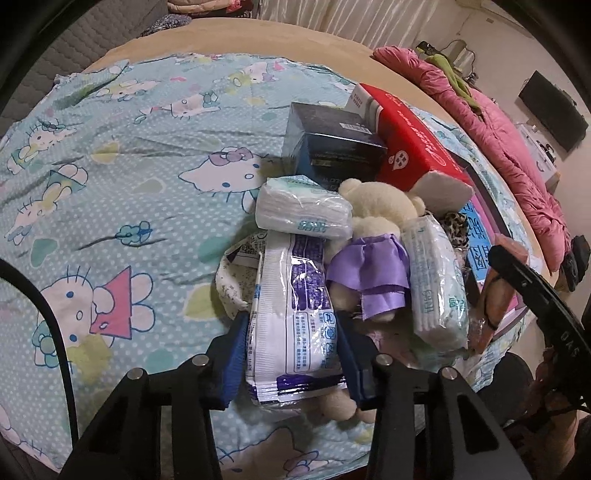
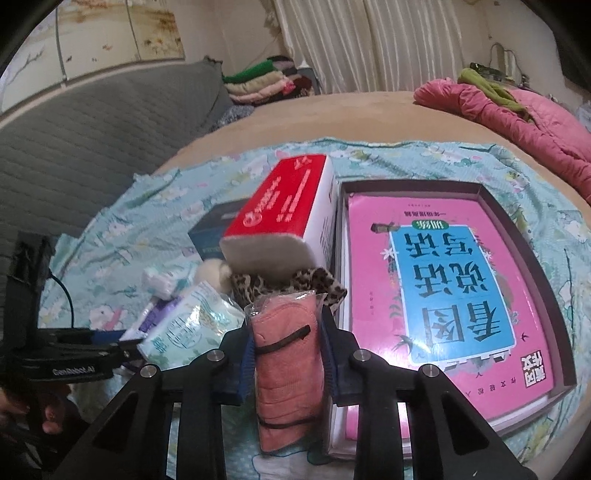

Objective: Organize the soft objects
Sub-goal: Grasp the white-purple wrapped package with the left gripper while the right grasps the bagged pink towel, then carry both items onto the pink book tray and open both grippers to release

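Bed (image 1: 258, 35): a tan mattress is being covered across its middle by the cartoon-cat sheet (image 1: 110, 155), on which every item is being displayed.
Pink quilt (image 1: 517, 147): it is being kept bunched along the far edge of the bed, well apart from the pile.
Tray (image 2: 546, 295): a dark shallow box is being occupied by the pink book (image 2: 443, 288), just beside the pile.
Red tissue pack (image 1: 417, 144): it is being propped, tilted, against the dark blue box (image 1: 332, 144).
Plush bear (image 1: 373, 229): a cream toy in a purple dress is being flanked by two white tissue packs.
Wipes packet (image 1: 295, 314): a white and purple packet is being pressed on both sides by the blue pads of the left gripper (image 1: 295, 354), at the near end of the pile.
Pink cloth packet (image 2: 288, 369): a clear-wrapped roll, banded in black, is being clamped upright by the right gripper (image 2: 286, 354), in front of a leopard-print cloth (image 2: 266, 284).
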`<move>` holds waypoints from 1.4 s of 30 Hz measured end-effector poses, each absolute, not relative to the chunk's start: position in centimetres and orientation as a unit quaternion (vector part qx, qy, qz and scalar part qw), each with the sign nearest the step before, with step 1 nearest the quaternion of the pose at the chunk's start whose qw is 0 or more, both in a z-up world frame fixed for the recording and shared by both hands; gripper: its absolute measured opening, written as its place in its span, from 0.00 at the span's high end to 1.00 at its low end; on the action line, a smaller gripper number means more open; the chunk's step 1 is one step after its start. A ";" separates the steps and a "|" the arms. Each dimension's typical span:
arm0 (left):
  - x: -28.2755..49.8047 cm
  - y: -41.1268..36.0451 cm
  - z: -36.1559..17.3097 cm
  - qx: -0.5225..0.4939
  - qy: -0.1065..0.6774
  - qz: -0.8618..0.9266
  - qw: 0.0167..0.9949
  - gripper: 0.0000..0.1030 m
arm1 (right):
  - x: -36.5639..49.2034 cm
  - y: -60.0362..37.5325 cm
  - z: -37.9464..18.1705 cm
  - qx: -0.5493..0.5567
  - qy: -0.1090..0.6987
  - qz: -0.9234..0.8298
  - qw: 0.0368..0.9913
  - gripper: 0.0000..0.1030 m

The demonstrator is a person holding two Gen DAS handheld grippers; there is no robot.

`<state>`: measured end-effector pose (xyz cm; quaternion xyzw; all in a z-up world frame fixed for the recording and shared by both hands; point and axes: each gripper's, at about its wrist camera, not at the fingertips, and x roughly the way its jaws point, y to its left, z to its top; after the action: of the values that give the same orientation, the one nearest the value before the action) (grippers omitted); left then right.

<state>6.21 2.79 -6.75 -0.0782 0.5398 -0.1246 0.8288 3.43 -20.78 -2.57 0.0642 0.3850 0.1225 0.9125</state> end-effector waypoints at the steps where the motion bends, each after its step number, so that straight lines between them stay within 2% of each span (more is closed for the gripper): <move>1: 6.2 2.9 -6.7 -0.081 0.540 -0.125 0.829 0.58 | 3.3 -20.8 -2.4 0.065 0.382 0.124 0.913 0.70; 28: 4.2 5.7 1.0 -0.126 0.475 -0.117 0.863 0.59 | 1.6 -23.3 0.8 0.111 0.321 0.140 0.930 0.70; 42: 4.6 -0.8 4.2 -0.088 0.456 -0.168 0.870 0.59 | 0.4 -28.4 2.3 0.155 0.287 0.087 0.941 0.70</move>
<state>4.60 -0.78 4.21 -0.0880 0.4557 -0.1679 0.8697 0.41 -28.39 2.29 0.1550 0.2873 0.0865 0.9412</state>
